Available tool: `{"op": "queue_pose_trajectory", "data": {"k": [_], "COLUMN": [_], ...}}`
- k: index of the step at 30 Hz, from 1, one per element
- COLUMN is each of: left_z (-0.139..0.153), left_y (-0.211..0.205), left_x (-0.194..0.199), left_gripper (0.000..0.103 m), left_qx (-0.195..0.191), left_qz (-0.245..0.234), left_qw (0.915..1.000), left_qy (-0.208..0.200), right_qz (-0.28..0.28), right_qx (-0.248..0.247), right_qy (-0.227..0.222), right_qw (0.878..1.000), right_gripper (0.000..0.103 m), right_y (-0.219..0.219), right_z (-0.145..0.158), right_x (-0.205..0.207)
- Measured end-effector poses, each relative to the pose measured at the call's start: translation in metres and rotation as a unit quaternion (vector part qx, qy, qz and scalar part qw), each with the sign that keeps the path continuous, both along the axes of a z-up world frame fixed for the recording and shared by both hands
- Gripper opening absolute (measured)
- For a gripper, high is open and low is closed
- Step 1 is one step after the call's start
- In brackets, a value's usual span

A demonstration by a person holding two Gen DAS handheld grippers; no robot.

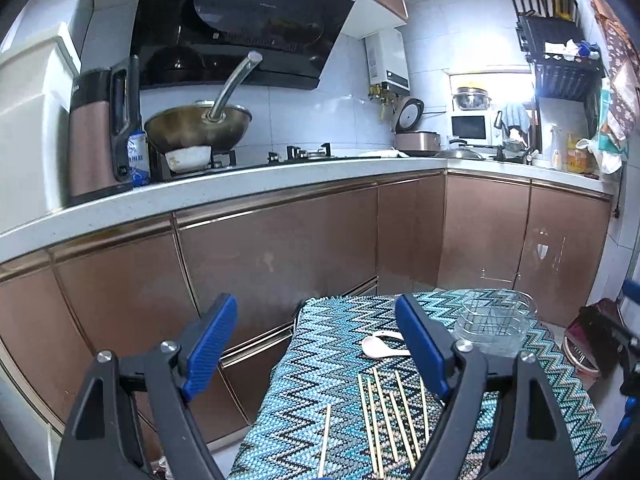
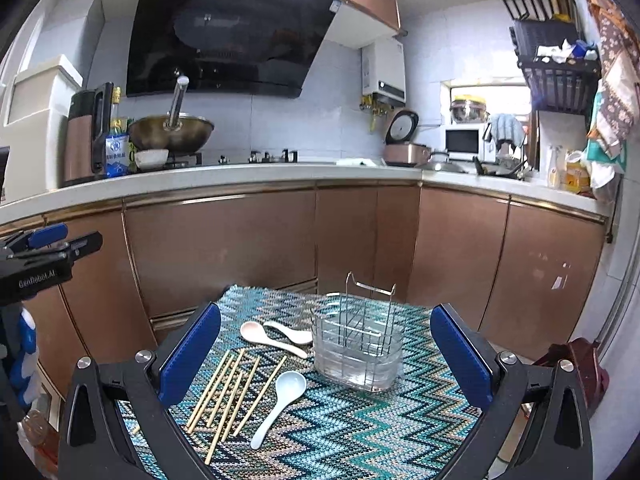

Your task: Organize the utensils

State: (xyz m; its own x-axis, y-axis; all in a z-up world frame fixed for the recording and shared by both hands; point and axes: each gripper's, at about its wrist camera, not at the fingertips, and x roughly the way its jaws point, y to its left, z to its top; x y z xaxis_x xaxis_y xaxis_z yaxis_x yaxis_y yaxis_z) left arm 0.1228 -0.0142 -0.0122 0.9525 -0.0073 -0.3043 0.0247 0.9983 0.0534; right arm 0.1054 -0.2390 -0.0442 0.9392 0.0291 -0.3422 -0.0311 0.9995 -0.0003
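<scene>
A small table with a blue zigzag cloth (image 2: pixel 344 432) holds several wooden chopsticks (image 2: pixel 232 392), a pale blue spoon (image 2: pixel 280 404), two pinkish-white spoons (image 2: pixel 272 338) and a clear utensil holder (image 2: pixel 358 354) with a wire rack inside. My right gripper (image 2: pixel 326 354) is open and empty, held above the table's near side. My left gripper (image 1: pixel 316 338) is open and empty, over the table's left edge; the chopsticks (image 1: pixel 394 416), one spoon (image 1: pixel 380 346) and the holder (image 1: pixel 494 322) show past its fingers. The left gripper also shows at the right wrist view's left edge (image 2: pixel 52 248).
Brown kitchen cabinets (image 2: pixel 224 248) under a white counter (image 2: pixel 240 180) stand behind the table. On the counter are a wok (image 2: pixel 172 132), a kettle (image 2: pixel 86 136), a rice cooker (image 2: pixel 404 146) and a microwave (image 2: pixel 464 142). A dark red bag (image 2: pixel 576 364) lies right of the table.
</scene>
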Motion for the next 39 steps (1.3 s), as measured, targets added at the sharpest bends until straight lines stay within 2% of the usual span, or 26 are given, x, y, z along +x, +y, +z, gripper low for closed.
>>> {"op": "queue_pose_trajectory", "data": {"k": [5, 10, 14, 17, 22, 24, 28, 29, 32, 36, 37, 39], "left_z": [-0.017, -0.05, -0.078, -0.098, -0.123, -0.133, -0.152, -0.156, -0.169, -0.19, -0.194, -0.203], "left_y": [0.003, 0.01, 0.015, 0.019, 0.022, 0.022, 0.019, 0.017, 0.011, 0.0, -0.001, -0.005], "left_x": [0.03, 0.072, 0.099, 0.118, 0.147, 0.159, 0.191, 0.199, 0.221, 0.245, 0.249, 0.257], "left_gripper": [0.08, 0.08, 0.08, 0.079, 0.077, 0.072, 0.053, 0.052, 0.044, 0.028, 0.026, 0.026], "left_qx": [-0.012, -0.03, -0.054, -0.082, -0.093, -0.099, -0.102, -0.103, -0.109, -0.113, -0.117, -0.118], "left_qz": [-0.008, -0.027, -0.048, -0.063, -0.067, -0.072, -0.083, -0.085, -0.094, -0.102, -0.102, -0.099], "left_qw": [0.9991, 0.9907, 0.9769, 0.9625, 0.9472, 0.9382, 0.9168, 0.9112, 0.8918, 0.865, 0.8573, 0.8486], "left_qy": [0.041, 0.13, 0.201, 0.251, 0.299, 0.324, 0.377, 0.39, 0.429, 0.478, 0.491, 0.506], "right_qz": [0.011, 0.036, 0.066, 0.091, 0.142, 0.156, 0.176, 0.179, 0.184, 0.181, 0.178, 0.175], "right_qx": [0.013, 0.033, 0.06, 0.079, 0.092, 0.092, 0.085, 0.083, 0.069, 0.053, 0.053, 0.052], "right_qy": [0.046, 0.093, 0.139, 0.176, 0.238, 0.263, 0.301, 0.311, 0.333, 0.361, 0.369, 0.387], "right_qw": [0.999, 0.994, 0.986, 0.977, 0.956, 0.948, 0.933, 0.93, 0.922, 0.914, 0.911, 0.904], "right_gripper": [0.103, 0.1, 0.086, 0.074, 0.05, 0.037, 0.023, 0.02, 0.016, 0.015, 0.015, 0.015], "right_y": [-0.007, -0.007, -0.006, 0.001, 0.025, 0.036, 0.058, 0.064, 0.081, 0.092, 0.093, 0.094], "right_z": [-0.027, -0.056, -0.083, -0.105, -0.138, -0.15, -0.165, -0.168, -0.173, -0.178, -0.181, -0.186], "right_x": [0.029, 0.055, 0.076, 0.093, 0.118, 0.129, 0.156, 0.164, 0.188, 0.215, 0.223, 0.236]}}
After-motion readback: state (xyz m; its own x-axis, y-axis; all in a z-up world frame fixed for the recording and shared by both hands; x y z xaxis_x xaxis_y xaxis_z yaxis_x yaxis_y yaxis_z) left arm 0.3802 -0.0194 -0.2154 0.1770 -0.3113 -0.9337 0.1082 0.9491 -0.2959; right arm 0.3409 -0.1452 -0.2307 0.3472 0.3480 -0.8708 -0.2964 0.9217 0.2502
